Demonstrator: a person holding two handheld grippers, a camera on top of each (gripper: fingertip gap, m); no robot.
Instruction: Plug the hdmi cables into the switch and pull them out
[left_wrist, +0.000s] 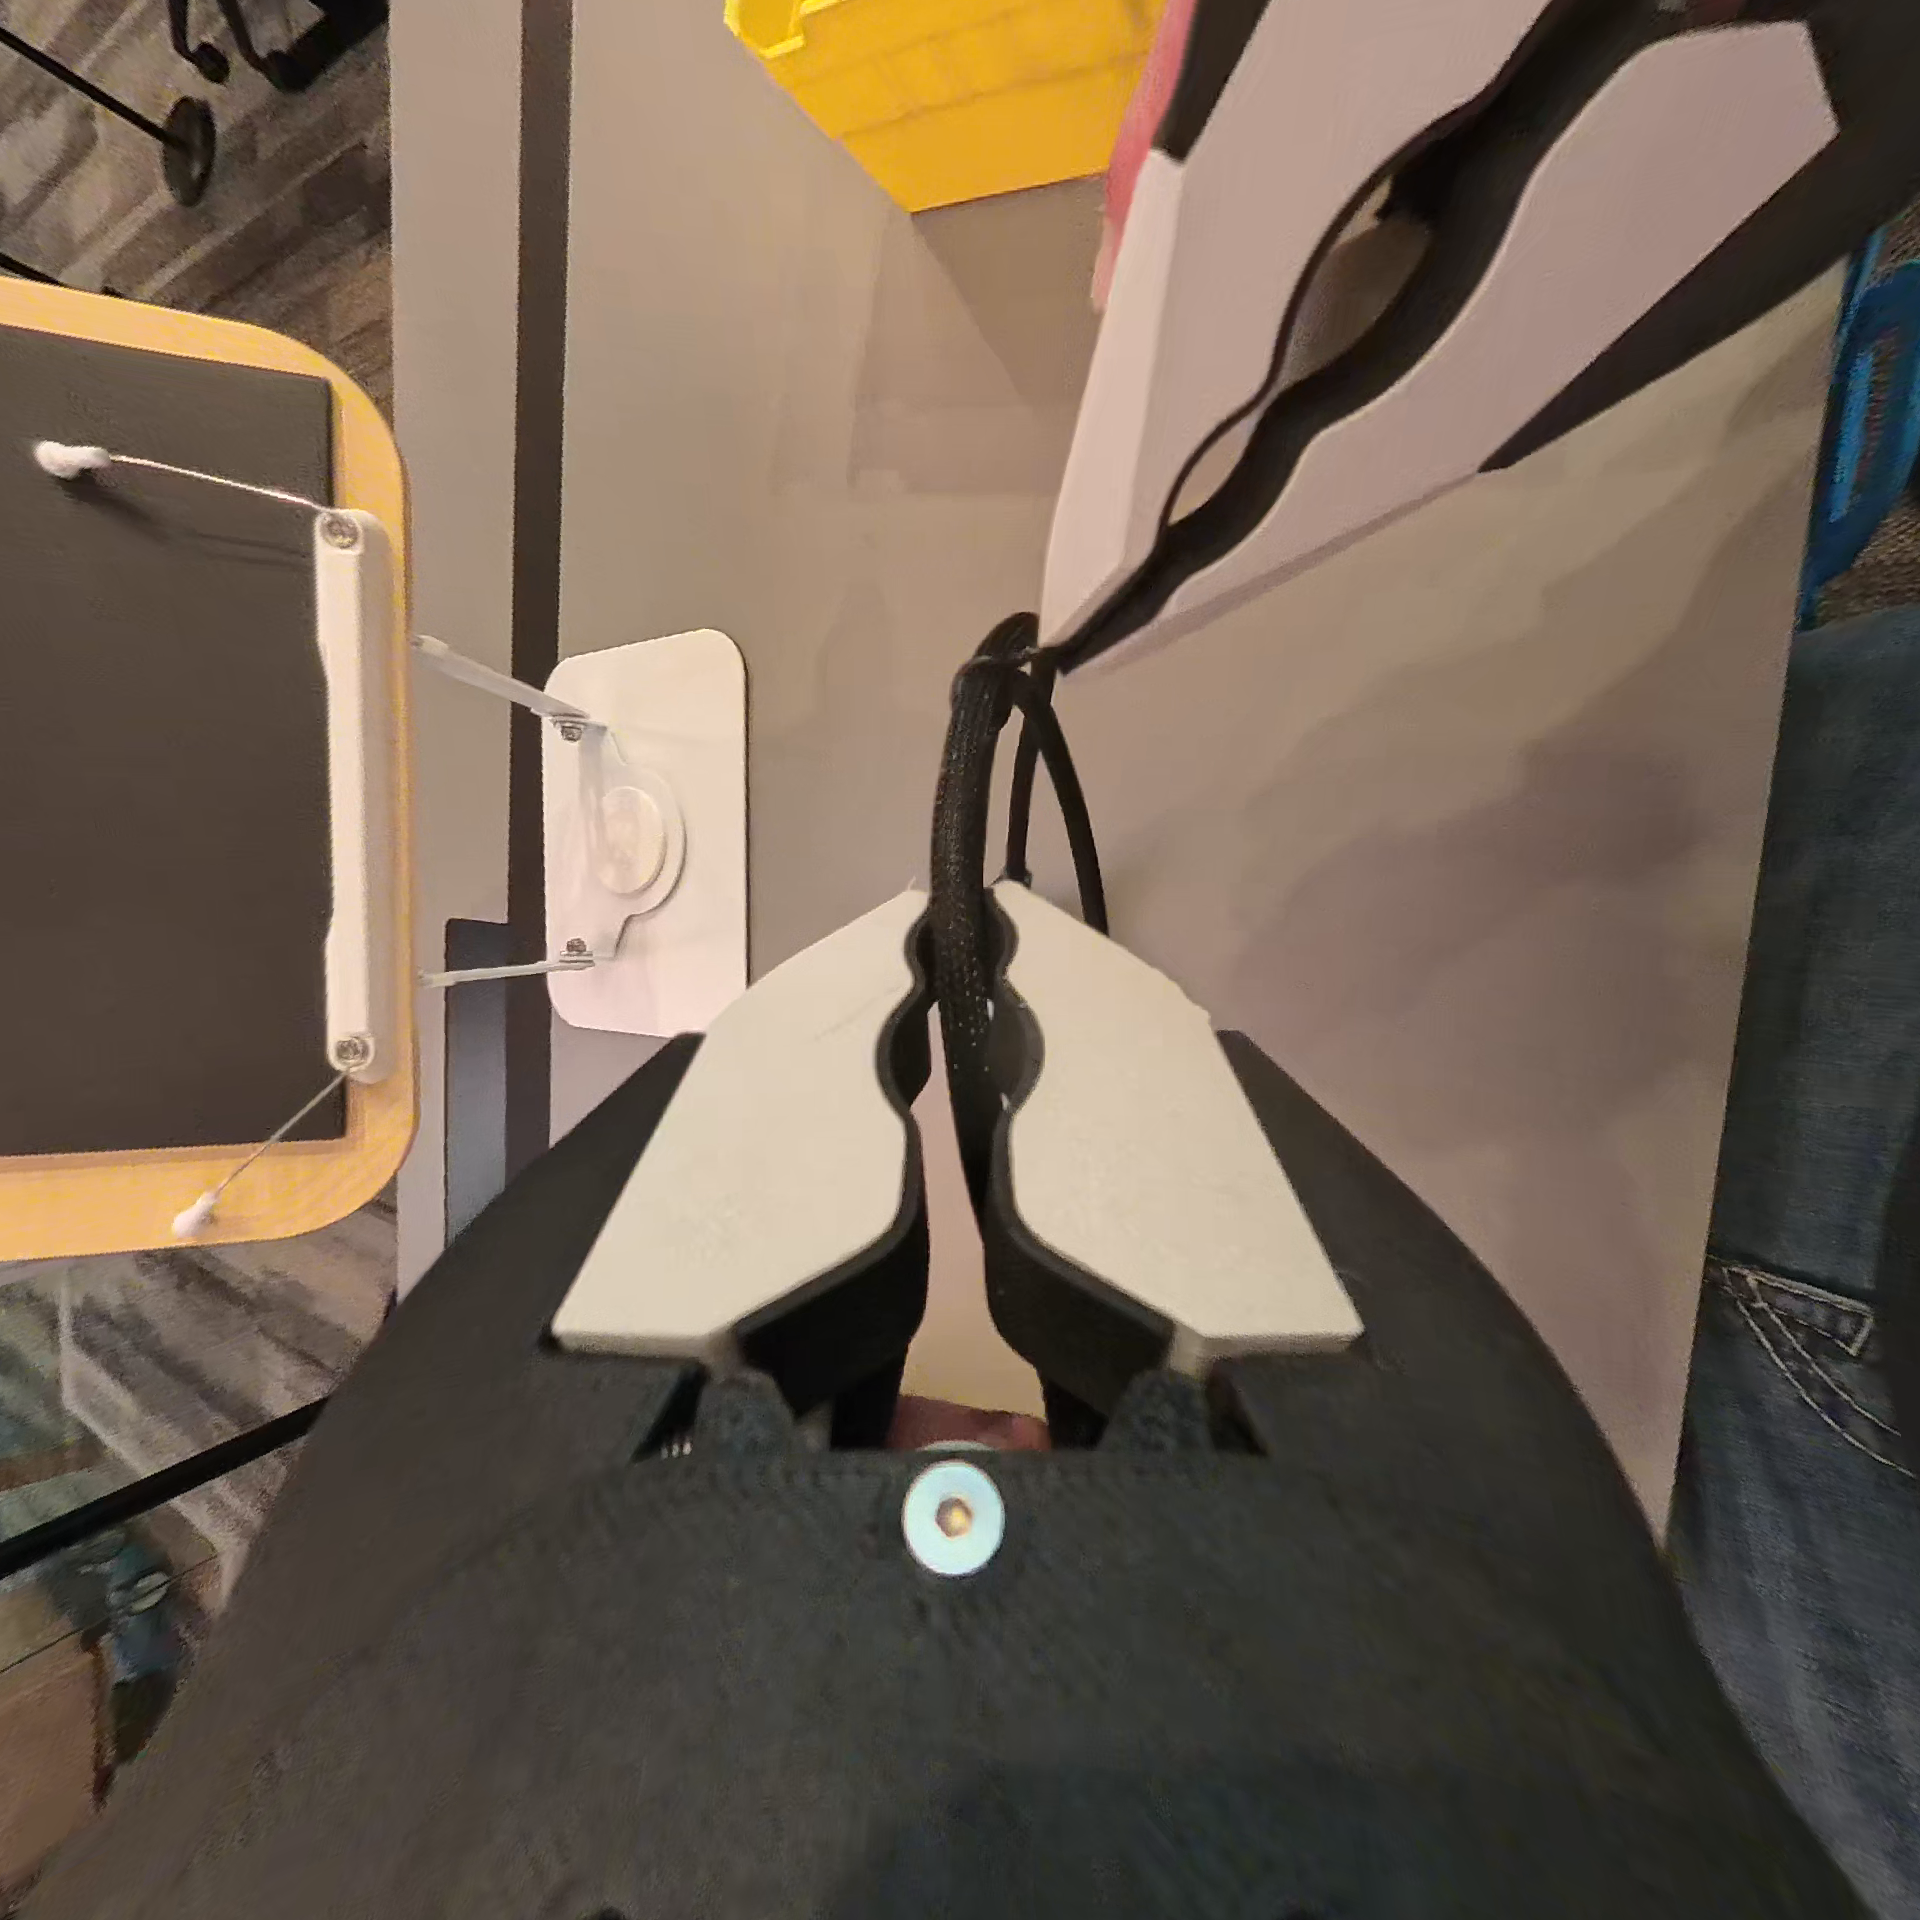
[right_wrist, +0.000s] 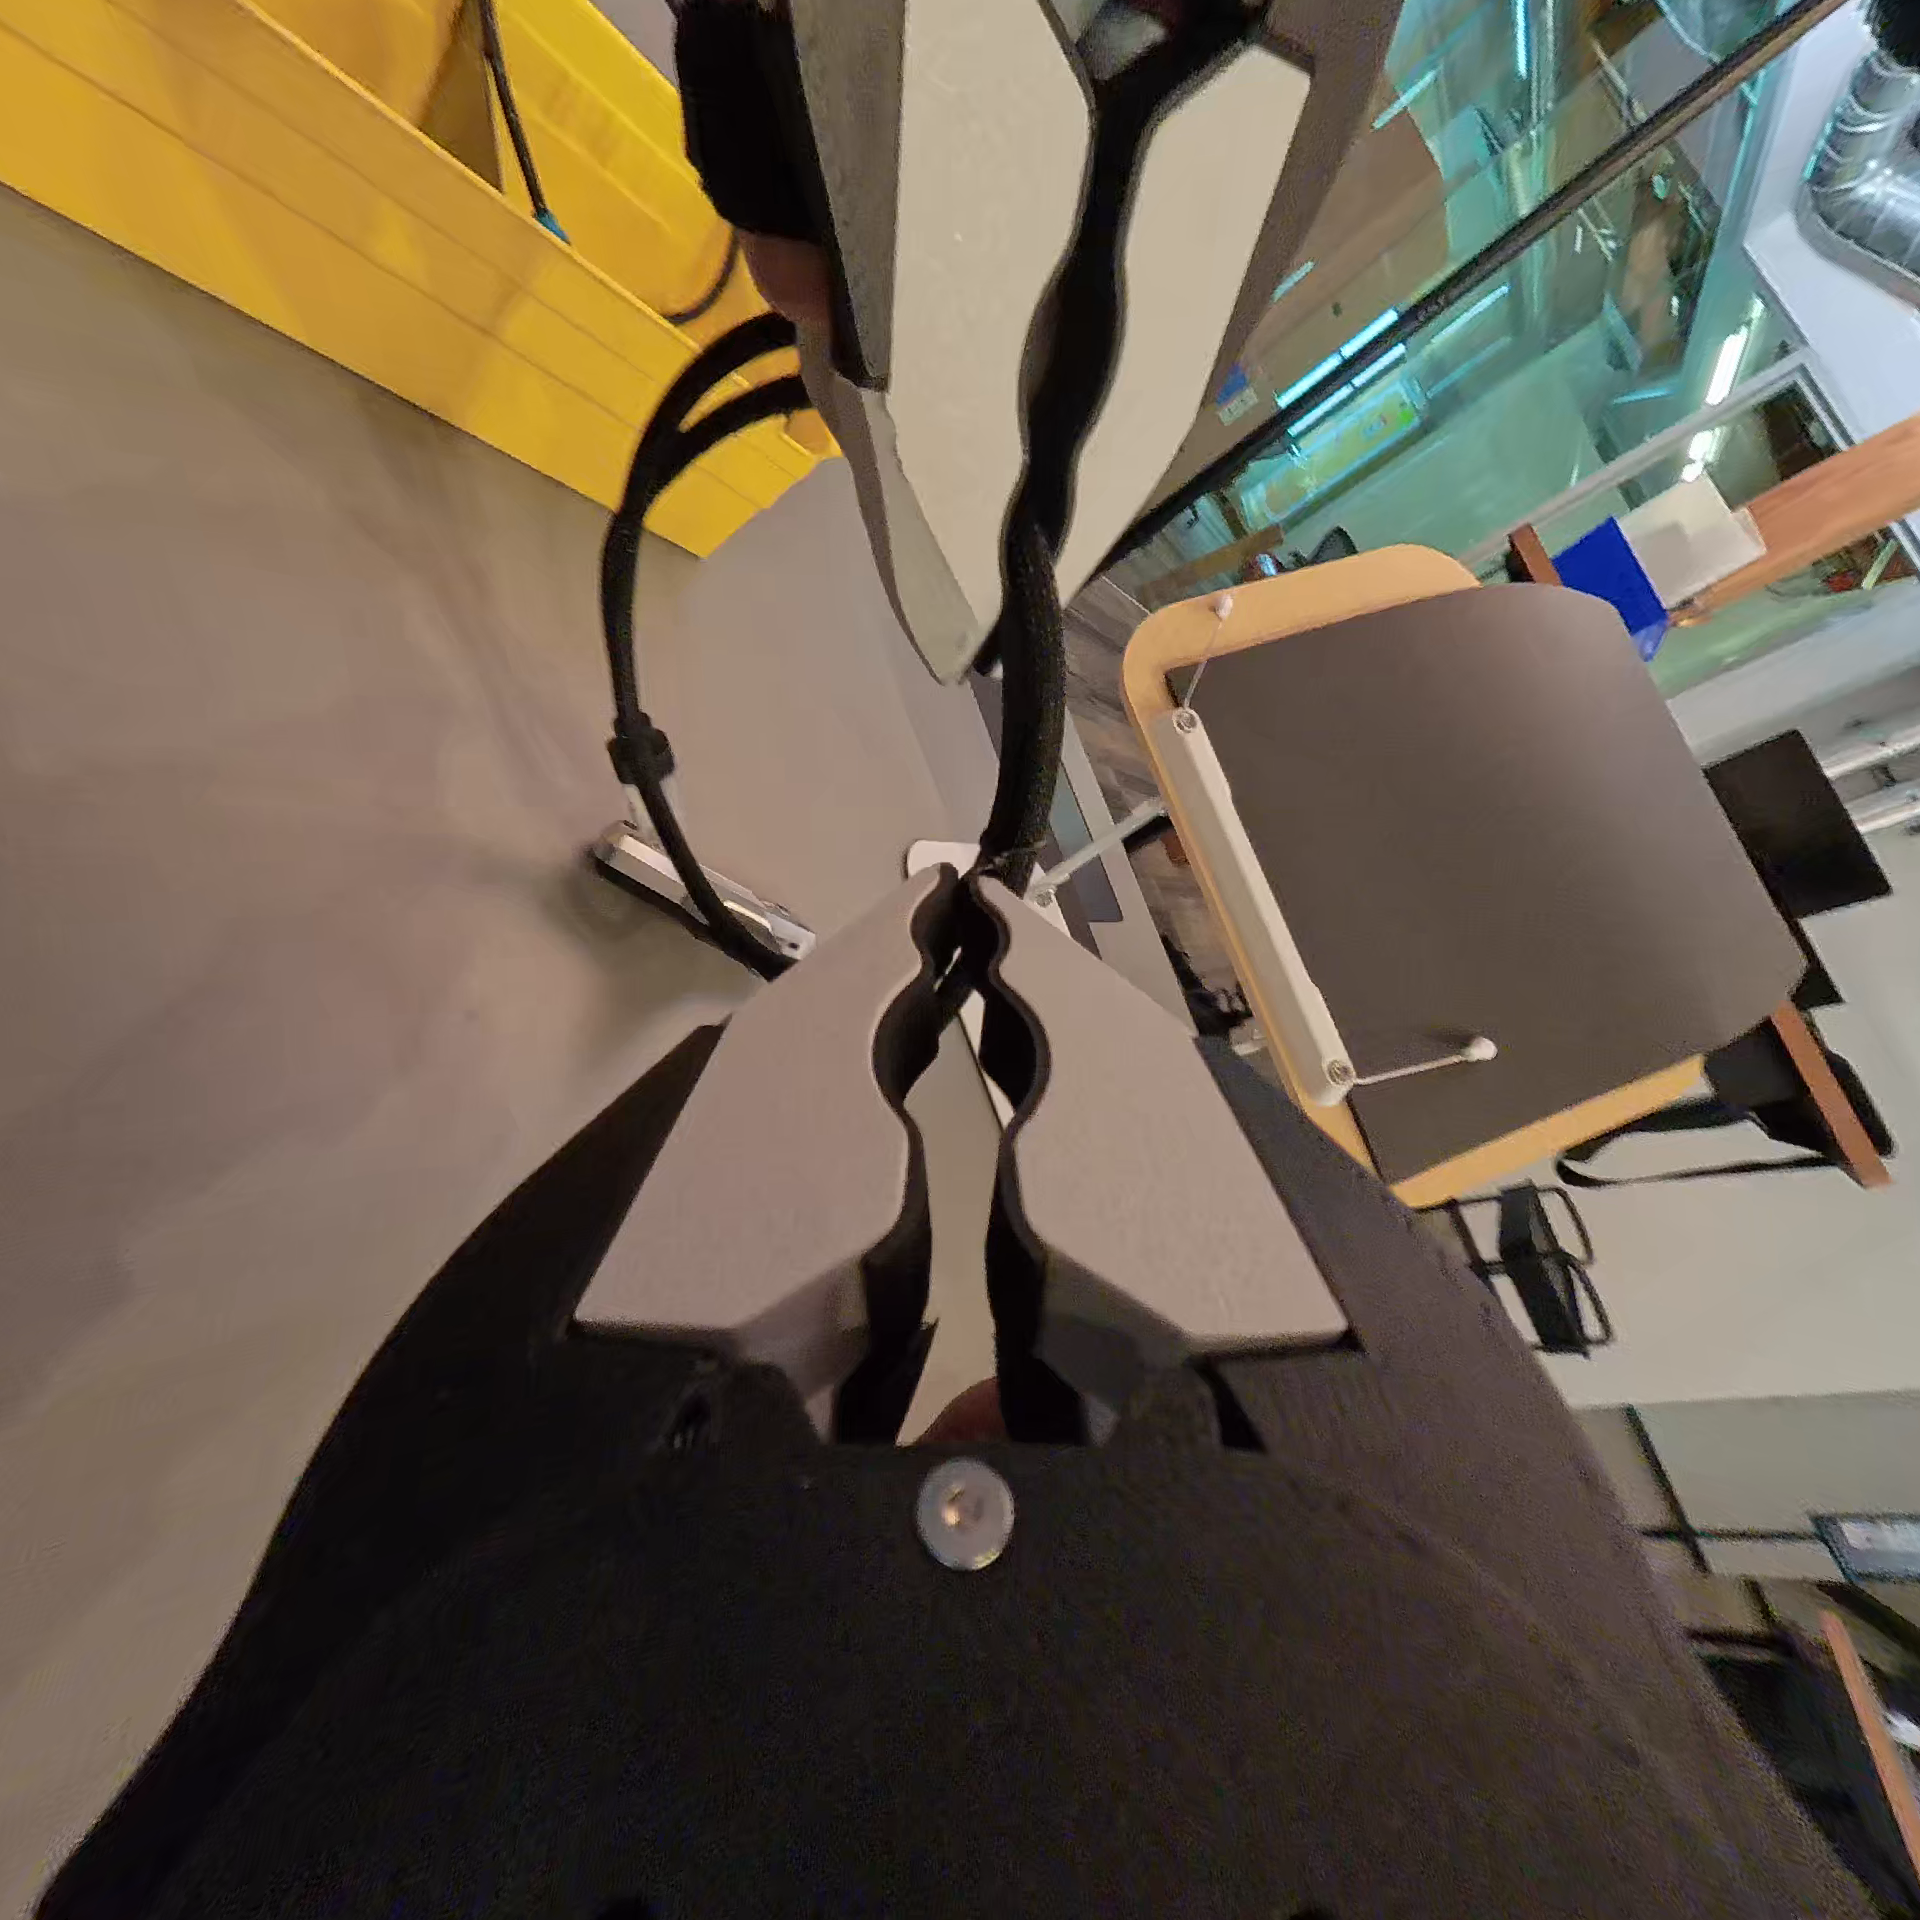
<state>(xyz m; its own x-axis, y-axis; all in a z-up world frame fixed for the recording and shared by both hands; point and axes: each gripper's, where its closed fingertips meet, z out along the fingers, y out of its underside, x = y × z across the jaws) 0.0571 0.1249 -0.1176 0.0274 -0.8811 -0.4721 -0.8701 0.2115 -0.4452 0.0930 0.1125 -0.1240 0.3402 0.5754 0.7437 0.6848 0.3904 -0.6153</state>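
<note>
Both fingers clamp braided cable (left_wrist: 961, 831); only right view shows switch (right_wrist: 701, 902) on table (right_wrist: 260, 727).

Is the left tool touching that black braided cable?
Touching. The left wrist view shows the left tool closed on the black braided cable, which runs between its two fingers.

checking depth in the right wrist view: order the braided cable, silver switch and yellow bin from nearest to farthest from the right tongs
1. braided cable: pinched at the tips of the right tongs.
2. silver switch: on the grey table, just left of the tips.
3. yellow bin: far upper left, at the table's back.
</note>
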